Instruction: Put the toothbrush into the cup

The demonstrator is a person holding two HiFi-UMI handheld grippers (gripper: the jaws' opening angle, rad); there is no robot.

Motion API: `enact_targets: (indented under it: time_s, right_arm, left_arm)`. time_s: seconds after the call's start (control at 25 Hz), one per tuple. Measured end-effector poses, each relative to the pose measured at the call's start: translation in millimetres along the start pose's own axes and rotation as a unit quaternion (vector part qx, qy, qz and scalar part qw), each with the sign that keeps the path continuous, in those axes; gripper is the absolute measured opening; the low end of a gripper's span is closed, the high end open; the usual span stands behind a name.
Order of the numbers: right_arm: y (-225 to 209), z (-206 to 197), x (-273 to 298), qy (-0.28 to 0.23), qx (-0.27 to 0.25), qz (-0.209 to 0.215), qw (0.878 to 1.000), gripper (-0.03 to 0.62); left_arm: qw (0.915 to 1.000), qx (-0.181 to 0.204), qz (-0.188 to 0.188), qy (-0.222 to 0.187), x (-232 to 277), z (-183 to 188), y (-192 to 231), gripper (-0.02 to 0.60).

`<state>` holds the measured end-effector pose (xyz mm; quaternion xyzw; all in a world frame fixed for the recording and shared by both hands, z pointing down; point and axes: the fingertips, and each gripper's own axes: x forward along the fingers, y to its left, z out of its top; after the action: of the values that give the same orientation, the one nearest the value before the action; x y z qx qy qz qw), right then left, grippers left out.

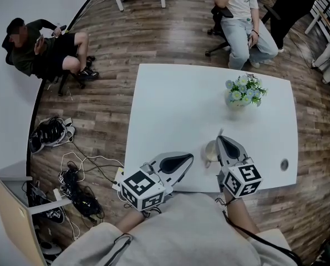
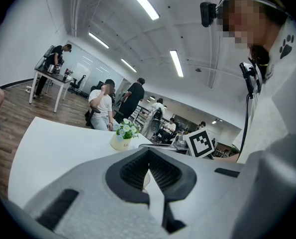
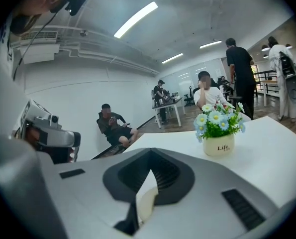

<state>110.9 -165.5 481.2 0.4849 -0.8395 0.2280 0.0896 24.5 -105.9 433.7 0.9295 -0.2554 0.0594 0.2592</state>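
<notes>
Nearer the person than the flower pot (image 1: 243,93), a cream cup (image 1: 210,152) stands on the white worktop (image 1: 170,104). The right gripper (image 1: 219,138) is over the cup's pot-side edge, and the left gripper (image 1: 191,157) is just beside the cup on the side away from the pot. Each gripper's own view shows its jaws closed tip to tip with nothing between them, and only the cup showing pale beneath. A slim pale sliver at the right tips, pointing toward the pot, is probably the toothbrush (image 1: 220,132). It looks to be standing in the cup, though that is too small to confirm. If so, the careful move is to lift the right gripper clear without brushing the handle, keeping the left gripper beside the cup to stop it tipping.
</notes>
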Motion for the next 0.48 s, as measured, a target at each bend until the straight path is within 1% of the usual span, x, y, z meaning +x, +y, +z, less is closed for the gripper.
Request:
enact_targets:
  time_s: [0.24,0.48]
  right_arm:
    - [34.3,16.8,-19.5,-0.02,-0.009,0.025,0.999,0.017]
    - [62.6,20.5,-40.6,-0.032,-0.015,0.046,0.998,0.017]
  left_arm:
    - [0.9999,0.003,-0.01,-0.001,-1.1,-0.3,-5.5,0.006]
    - [0.9998,0.008,-0.02,0.0,1.1,-4.1,-10.1,0.006]
